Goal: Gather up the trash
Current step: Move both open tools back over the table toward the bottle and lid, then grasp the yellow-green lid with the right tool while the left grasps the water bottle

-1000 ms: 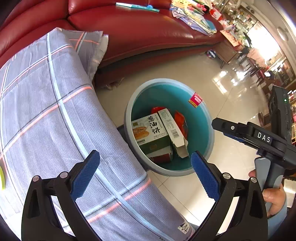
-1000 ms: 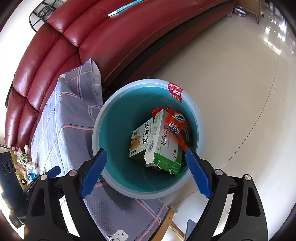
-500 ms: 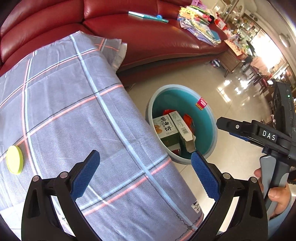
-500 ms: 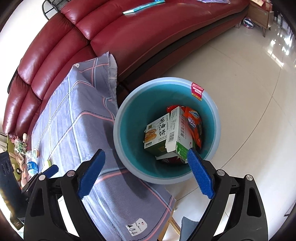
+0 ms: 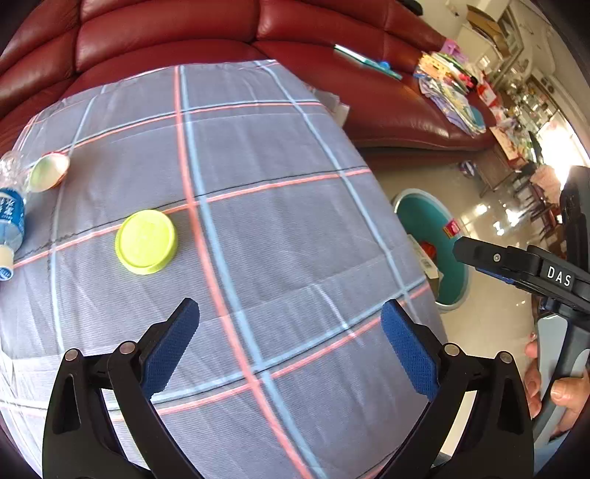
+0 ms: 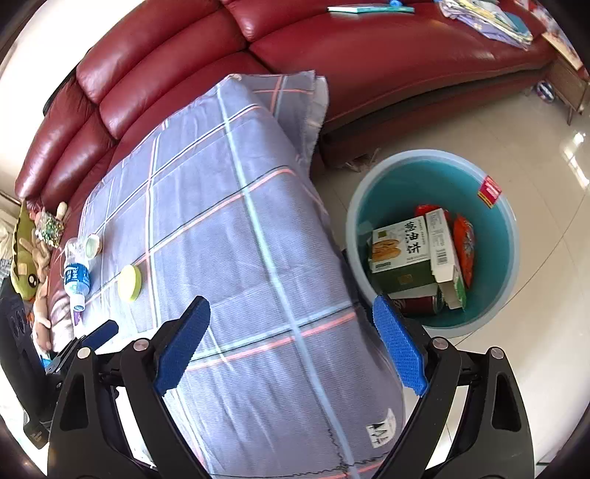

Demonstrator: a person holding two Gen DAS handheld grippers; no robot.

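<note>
A yellow-green round lid (image 5: pixel 146 241) lies on the grey plaid cloth, ahead and left of my open, empty left gripper (image 5: pixel 291 350); it also shows in the right wrist view (image 6: pixel 129 283). A plastic water bottle (image 5: pixel 10 224) and a small white cup (image 5: pixel 48 172) lie at the cloth's far left. The teal bin (image 6: pixel 435 162) stands on the floor to the right and holds a green box (image 6: pixel 402 254), red wrappers and a can. My right gripper (image 6: pixel 291 346) is open and empty above the cloth's near edge.
A red leather sofa (image 5: pixel 177 29) runs behind the cloth-covered table (image 5: pixel 276 191), with books and papers (image 5: pixel 453 92) on its seat. Plush toys (image 6: pixel 33 235) lie at the table's left end. Glossy tiled floor (image 6: pixel 479 121) surrounds the bin.
Both grippers have swung left, away from the bin and over the cloth. The lid, bottle and cup have come into the left wrist view.
</note>
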